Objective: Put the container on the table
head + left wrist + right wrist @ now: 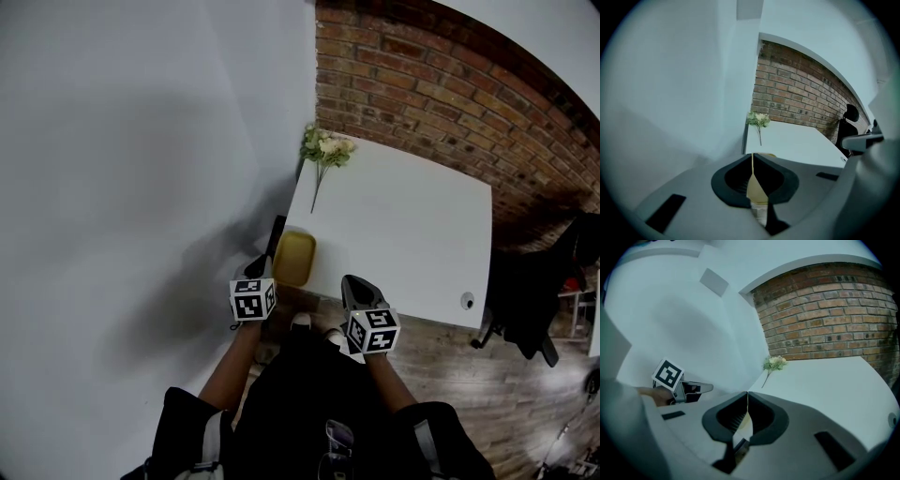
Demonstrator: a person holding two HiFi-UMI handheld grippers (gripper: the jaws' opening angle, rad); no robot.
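A yellow container point(293, 258) lies on the near left corner of the white table point(403, 225). My left gripper point(259, 269) is just left of it, by the table's edge, with its jaws shut and nothing between them. In the left gripper view the jaws of that gripper point(752, 155) meet at their tips, and the yellow container point(757, 190) shows behind them. My right gripper point(360, 284) hovers over the table's near edge, to the right of the container. It point(747, 393) is shut too, with nothing held.
A small bunch of pale flowers point(324, 148) lies at the table's far left corner. A brick wall point(450, 84) runs behind the table and a white wall point(141, 141) stands on the left. A black office chair point(530, 300) is at the right, on the wooden floor.
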